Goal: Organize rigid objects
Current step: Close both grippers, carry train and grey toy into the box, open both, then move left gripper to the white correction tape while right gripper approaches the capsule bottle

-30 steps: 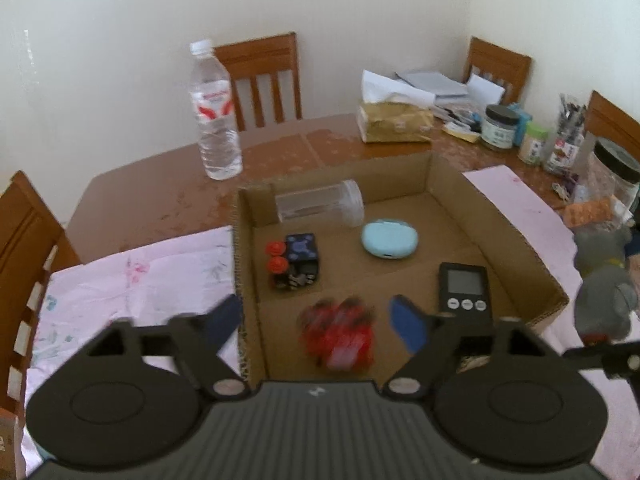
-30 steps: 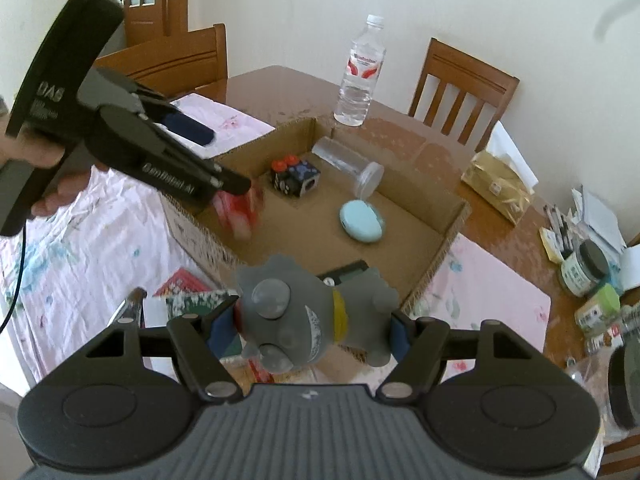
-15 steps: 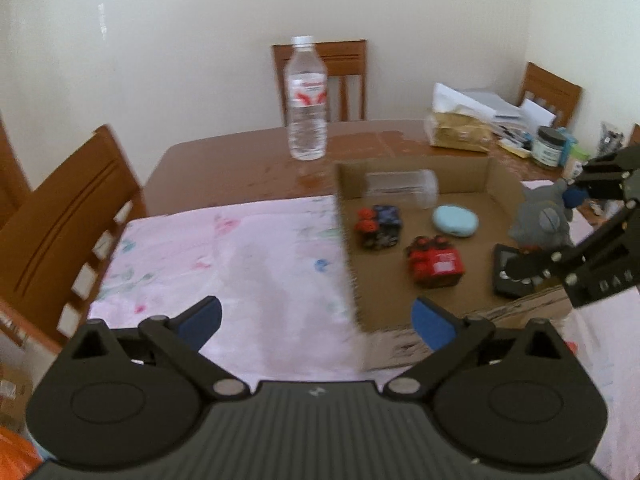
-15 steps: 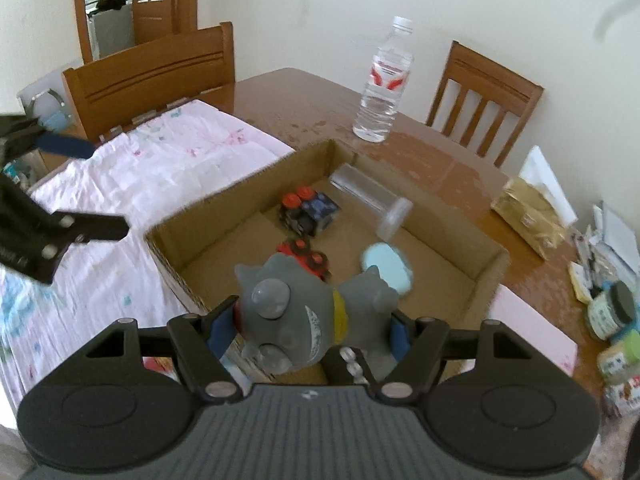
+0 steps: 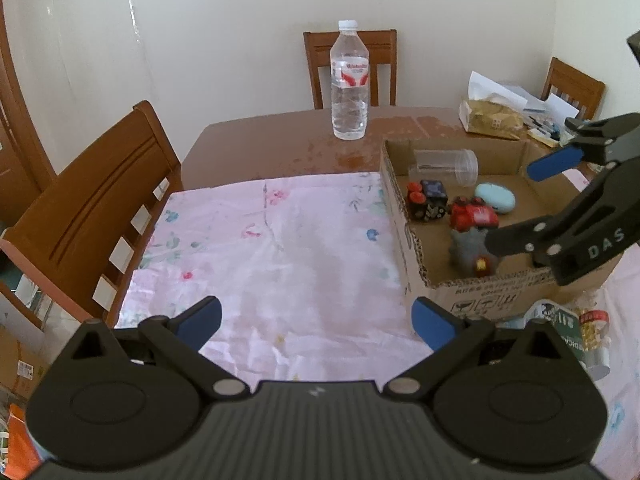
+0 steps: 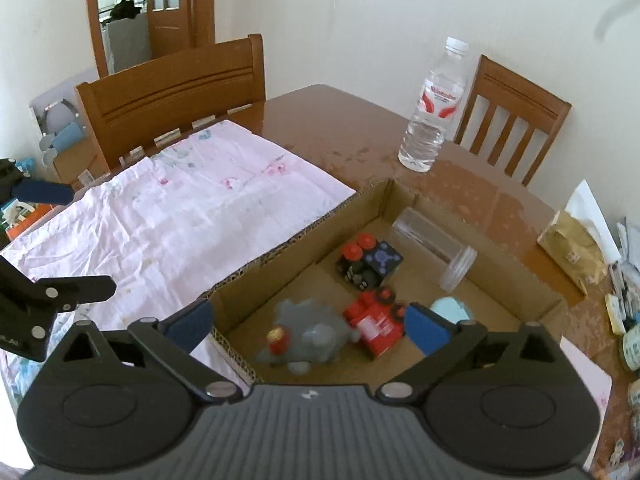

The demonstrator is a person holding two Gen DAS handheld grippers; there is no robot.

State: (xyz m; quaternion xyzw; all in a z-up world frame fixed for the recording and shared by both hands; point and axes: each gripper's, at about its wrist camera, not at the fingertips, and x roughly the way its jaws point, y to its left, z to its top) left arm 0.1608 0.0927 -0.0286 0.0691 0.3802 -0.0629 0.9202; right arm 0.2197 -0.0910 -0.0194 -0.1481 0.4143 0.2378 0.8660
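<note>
A cardboard box (image 6: 280, 256) (image 5: 472, 292) holds a grey toy figure (image 6: 308, 334) (image 5: 468, 250), a red toy car (image 6: 374, 322) (image 5: 474, 216), a black cube with red knobs (image 6: 368, 264) (image 5: 426, 200), a light blue case (image 6: 450, 308) (image 5: 494, 198) and a clear jar on its side (image 6: 434, 242) (image 5: 446, 164). My right gripper (image 6: 308, 324) is open just above the grey toy, which lies blurred in the box. My left gripper (image 5: 316, 318) is open and empty over the pink cloth (image 5: 272, 256), left of the box.
A water bottle (image 5: 349, 80) (image 6: 434, 112) stands on the brown table behind the box. Wooden chairs (image 5: 92, 208) ring the table. A tissue pack (image 5: 490, 118), jars and papers crowd the far right. Packets (image 5: 568, 332) lie in front of the box.
My right gripper has opened and let go of the grey toy, which now lies in the box. My left gripper has drawn back left from the box, over the pink cloth.
</note>
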